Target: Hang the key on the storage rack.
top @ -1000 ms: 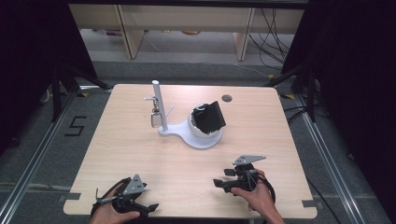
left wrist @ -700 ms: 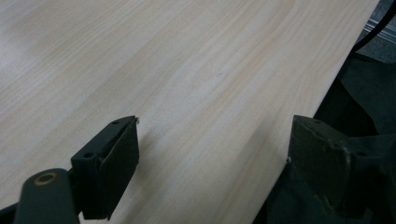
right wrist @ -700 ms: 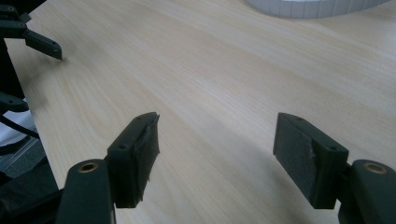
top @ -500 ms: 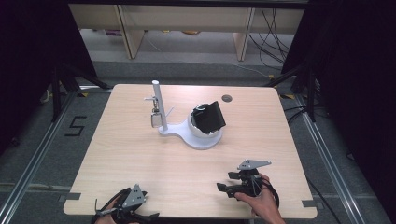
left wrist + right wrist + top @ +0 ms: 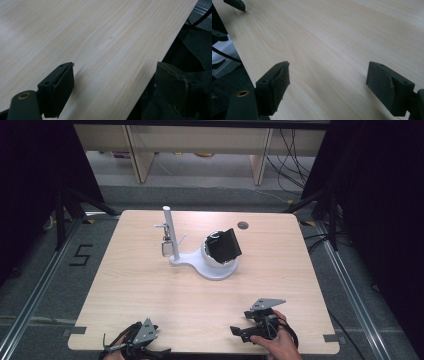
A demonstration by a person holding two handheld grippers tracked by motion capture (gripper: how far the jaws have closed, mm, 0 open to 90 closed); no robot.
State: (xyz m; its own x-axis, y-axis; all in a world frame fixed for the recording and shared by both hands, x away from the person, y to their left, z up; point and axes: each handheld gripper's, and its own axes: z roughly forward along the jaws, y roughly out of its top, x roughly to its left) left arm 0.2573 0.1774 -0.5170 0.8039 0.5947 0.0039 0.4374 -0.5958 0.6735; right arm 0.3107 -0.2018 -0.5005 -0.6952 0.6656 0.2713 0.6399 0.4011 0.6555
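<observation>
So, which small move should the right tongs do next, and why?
Probably reach forward toward the white stand. The right tongs sit at the near table edge, jaws wide apart after just opening, nothing between them, and the stand with its black piece is far ahead.

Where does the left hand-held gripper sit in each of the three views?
High view: left hand-held gripper at the bottom left.
Left gripper view: its own open jaws rise from the bottom.
Right gripper view: one jaw tip, top left corner.
Shared landmark: wooden table, near edge.
</observation>
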